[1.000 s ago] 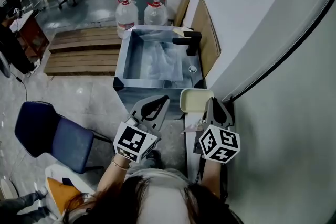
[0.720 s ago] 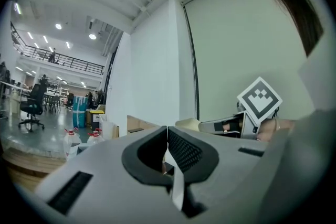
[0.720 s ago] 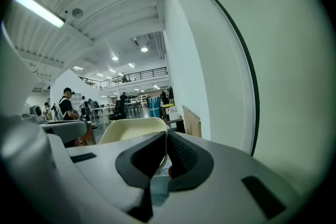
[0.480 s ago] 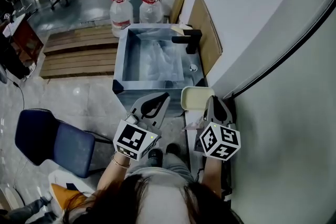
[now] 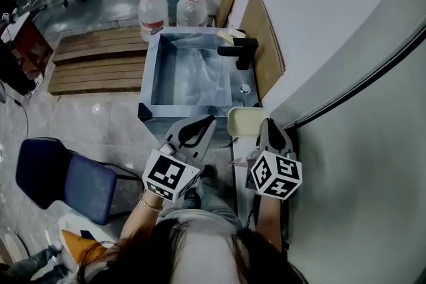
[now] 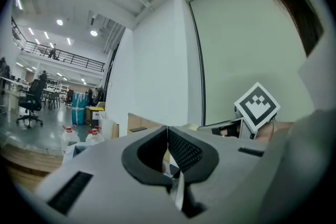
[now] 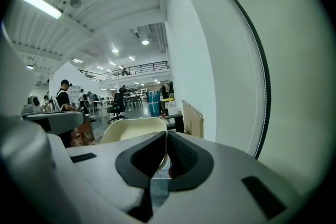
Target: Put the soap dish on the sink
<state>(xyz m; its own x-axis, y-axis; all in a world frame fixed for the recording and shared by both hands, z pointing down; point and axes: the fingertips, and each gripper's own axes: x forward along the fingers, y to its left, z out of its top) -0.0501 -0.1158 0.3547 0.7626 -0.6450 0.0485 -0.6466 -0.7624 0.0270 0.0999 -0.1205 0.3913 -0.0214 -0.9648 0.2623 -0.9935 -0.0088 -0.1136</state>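
The cream soap dish (image 5: 245, 122) hangs in the air just short of the near rim of the steel sink (image 5: 152, 73), level with its right corner. My right gripper (image 5: 265, 123) is shut on the dish's right edge. In the right gripper view the dish (image 7: 131, 131) rises behind and left of the right gripper's (image 7: 166, 134) meeting jaws. My left gripper (image 5: 208, 120) is shut with nothing in it, to the left of the dish. The left gripper (image 6: 167, 128) shows its jaws pressed together.
A black faucet (image 5: 239, 50) stands on the sink's right rim, with a brown board (image 5: 266, 43) leaning on the wall behind it. Two water bottles (image 5: 152, 6) and a wooden pallet (image 5: 100, 60) lie beyond and left. A blue chair (image 5: 60, 176) is at lower left.
The person has stepped forward, so the sink's near rim now lies closer to both grippers. The dish stays in the right gripper. Both grippers keep their pose.
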